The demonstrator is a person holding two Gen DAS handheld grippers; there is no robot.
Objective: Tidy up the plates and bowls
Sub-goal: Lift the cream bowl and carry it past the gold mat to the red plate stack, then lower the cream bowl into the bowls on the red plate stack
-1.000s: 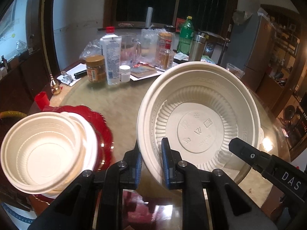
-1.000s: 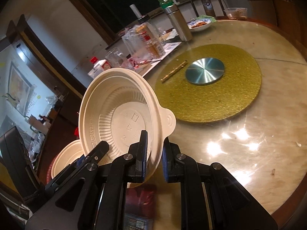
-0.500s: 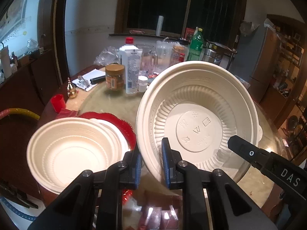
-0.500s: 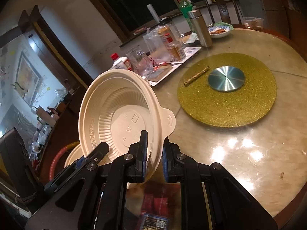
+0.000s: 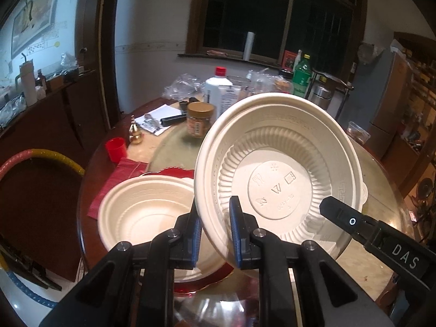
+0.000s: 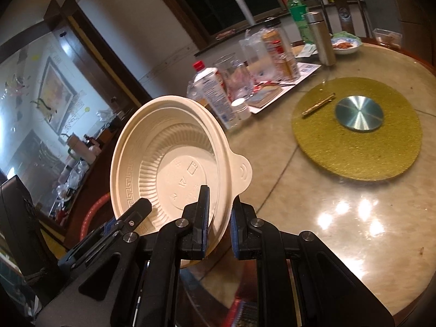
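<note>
Cream ribbed disposable bowl [image 5: 278, 179] now higher, clamped at opposite rims by left tool [image 5: 214, 234] and right tool [image 6: 219, 218]; lower level onto stacked cream bowl [image 5: 147, 209].

held bowl [image 5: 278, 174] raised higher, stacked bowl [image 5: 147, 207] now nearer

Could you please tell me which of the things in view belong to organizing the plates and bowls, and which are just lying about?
Part of the job:
held bowl, gripped at its rim by the left gripper and the right gripper
second bowl resting on the red plate

Lying about:
red cup
peanut butter jar
green bottle
gold mat
</note>
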